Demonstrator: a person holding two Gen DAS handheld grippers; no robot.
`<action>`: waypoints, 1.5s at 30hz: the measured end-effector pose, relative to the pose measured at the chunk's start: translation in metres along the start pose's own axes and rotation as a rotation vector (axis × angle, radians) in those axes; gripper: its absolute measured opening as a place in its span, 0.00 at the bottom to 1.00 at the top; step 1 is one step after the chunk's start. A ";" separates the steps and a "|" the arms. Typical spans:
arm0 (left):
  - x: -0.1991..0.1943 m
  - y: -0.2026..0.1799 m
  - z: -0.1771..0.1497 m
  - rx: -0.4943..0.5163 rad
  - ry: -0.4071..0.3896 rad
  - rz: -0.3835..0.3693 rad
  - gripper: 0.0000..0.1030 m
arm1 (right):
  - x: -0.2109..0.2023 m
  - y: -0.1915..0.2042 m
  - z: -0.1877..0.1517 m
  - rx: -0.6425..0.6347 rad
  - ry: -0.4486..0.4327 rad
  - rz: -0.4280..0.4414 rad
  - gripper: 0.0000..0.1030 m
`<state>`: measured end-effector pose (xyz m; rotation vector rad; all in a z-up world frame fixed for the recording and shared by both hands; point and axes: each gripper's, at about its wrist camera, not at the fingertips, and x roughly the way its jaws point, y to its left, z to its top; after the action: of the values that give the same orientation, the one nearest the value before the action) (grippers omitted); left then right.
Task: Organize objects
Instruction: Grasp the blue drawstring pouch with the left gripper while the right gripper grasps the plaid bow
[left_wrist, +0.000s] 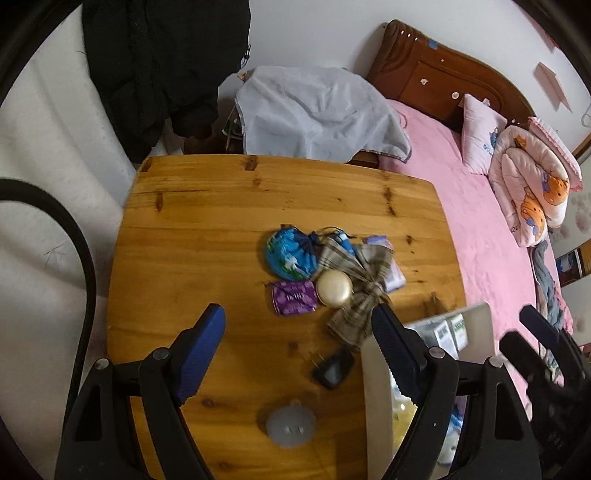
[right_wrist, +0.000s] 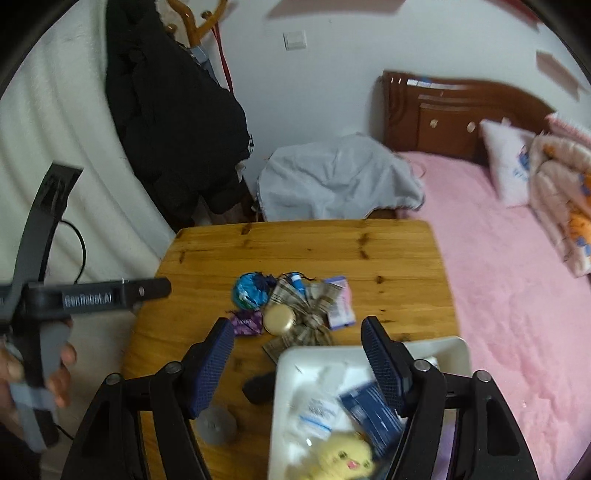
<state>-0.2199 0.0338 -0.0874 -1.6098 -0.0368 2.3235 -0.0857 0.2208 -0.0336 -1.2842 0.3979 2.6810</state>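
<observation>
The surface (left_wrist: 221, 229) is showing varnished, knotty wood with a soft sheen. The bow (left_wrist: 360, 284) is looking like matt checked cloth, the round case (left_wrist: 334, 288) like glossy pearly plastic. The tray (right_wrist: 295, 369) is appearing as smooth white plastic, the claw pads (right_wrist: 212, 369) as ribbed blue rubber.

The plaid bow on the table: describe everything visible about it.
The plaid bow is soft fabric in a beige, grey and brown check, gathered at a central knot with loops above and tails below. It lies flat near the middle of the wooden table. The round cream case rests against its left side, the blue knitted pouch touches its upper left loop, and it overlaps a pale packet on its right. No fingers touch it.
</observation>
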 end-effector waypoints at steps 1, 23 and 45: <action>0.007 0.002 0.004 0.000 0.006 -0.003 0.81 | 0.009 0.000 0.006 -0.001 0.017 0.007 0.59; 0.183 0.016 0.047 -0.059 0.280 -0.057 0.81 | 0.231 -0.035 0.022 0.124 0.608 0.093 0.37; 0.191 0.021 0.045 -0.078 0.270 -0.002 0.57 | 0.263 -0.043 0.001 0.105 0.690 0.067 0.23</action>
<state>-0.3269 0.0724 -0.2487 -1.9470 -0.0694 2.1059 -0.2408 0.2663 -0.2455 -2.1619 0.6476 2.1425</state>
